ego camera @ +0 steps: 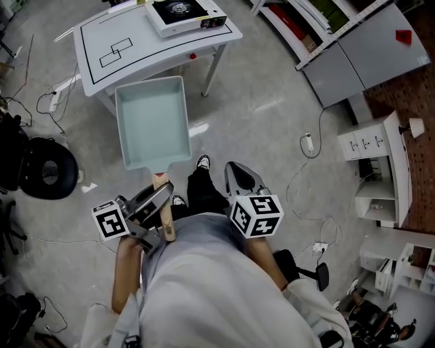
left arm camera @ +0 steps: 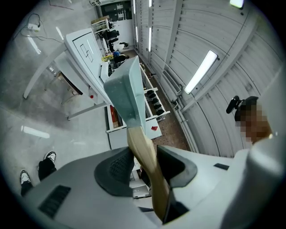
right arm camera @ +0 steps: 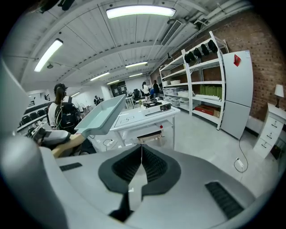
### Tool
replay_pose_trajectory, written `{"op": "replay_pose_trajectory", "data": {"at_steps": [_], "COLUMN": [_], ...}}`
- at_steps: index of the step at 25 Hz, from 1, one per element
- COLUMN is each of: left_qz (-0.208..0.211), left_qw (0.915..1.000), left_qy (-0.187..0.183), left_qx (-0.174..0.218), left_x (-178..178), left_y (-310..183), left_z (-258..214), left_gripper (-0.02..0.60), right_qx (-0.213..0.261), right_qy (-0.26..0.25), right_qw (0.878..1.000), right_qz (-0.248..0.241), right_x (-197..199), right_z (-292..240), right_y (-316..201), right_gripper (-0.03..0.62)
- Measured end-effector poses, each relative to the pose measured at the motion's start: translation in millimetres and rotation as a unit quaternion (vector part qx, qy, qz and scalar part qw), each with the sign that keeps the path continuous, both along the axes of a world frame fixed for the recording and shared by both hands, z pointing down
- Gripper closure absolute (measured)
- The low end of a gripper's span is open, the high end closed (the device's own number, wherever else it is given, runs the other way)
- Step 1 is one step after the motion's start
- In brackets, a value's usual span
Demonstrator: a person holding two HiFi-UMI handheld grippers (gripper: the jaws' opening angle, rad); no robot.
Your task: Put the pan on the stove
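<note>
While the left tongs (left arm camera: 144, 152) clench the wooden handle (left arm camera: 136, 134) of the pan (ego camera: 152, 122), the right tongs (right arm camera: 141, 156) beside them are closed on nothing; the stove (ego camera: 181, 12) sits well ahead.

Pan (ego camera: 153, 122) sitting ahead of the left jaws, table (ego camera: 95, 30) standing beyond.
The handle (left arm camera: 144, 154) is lying between the jaws of the left gripper (left arm camera: 142, 167), with the pan extending straight ahead of them, short of the table. The stove (ego camera: 180, 12) is sitting on the table's far end. The right gripper (right arm camera: 141, 163) is hanging just right of the left one, with the pan lying ahead-left of its jaws.
</note>
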State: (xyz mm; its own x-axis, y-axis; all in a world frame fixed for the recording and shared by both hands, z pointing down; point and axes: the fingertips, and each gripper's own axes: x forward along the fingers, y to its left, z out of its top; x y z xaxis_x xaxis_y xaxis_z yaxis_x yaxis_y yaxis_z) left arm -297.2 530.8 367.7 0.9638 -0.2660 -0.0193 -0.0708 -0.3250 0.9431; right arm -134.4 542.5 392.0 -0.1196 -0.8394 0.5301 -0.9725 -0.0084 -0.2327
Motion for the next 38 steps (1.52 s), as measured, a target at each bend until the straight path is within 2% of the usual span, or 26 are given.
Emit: {"op": "replay_pose_trajectory", "data": {"at_steps": [8, 17, 22, 27, 33, 38], "left_qz": [0.003, 0.011, 0.010, -0.001, -0.010, -0.034], "left_qw": [0.9996, 0.9999, 0.9999, 0.9997, 0.9997, 0.9993], "left_qy": [-0.017, 0.002, -0.006, -0.025, -0.019, -0.013], "left_qx": [0.020, 0.006, 0.005, 0.008, 0.007, 0.009], "left_x": [23.9, 69.8, 88.4, 104.3, 128.0, 153.2], "left_y": [-39.8, -90.6, -119.5, -148.6, -176.3, -200.0], "left_z": [-4.7, -11.4, -14.2, -10.6, -11.3, -13.4], "left_gripper": [0.420, 0.420, 0.420, 0.420, 0.420, 0.420], "right_qx": [0.004, -0.006, -0.008, -0.013, -0.009, -0.002], "right_qy": [-0.007, -0.031, -0.044, -0.050, -0.055, -0.059], "right_qw": [1.000, 0.999, 0.999, 0.999, 0.998, 0.998], "right_qz": [-0.016, -0.008, -0.001, -0.006, -0.021, -0.035], "right_x": [15.5, 56.5, 81.2, 101.5, 122.9, 147.1], "right_z": [-0.6, 6.5, 6.1, 12.7, 17.9, 18.4], "right_y": [-41.7, -97.4, -130.7, -162.8, -197.5, -221.4], "right_gripper": [0.582, 0.583, 0.583, 0.583, 0.583, 0.583]}}
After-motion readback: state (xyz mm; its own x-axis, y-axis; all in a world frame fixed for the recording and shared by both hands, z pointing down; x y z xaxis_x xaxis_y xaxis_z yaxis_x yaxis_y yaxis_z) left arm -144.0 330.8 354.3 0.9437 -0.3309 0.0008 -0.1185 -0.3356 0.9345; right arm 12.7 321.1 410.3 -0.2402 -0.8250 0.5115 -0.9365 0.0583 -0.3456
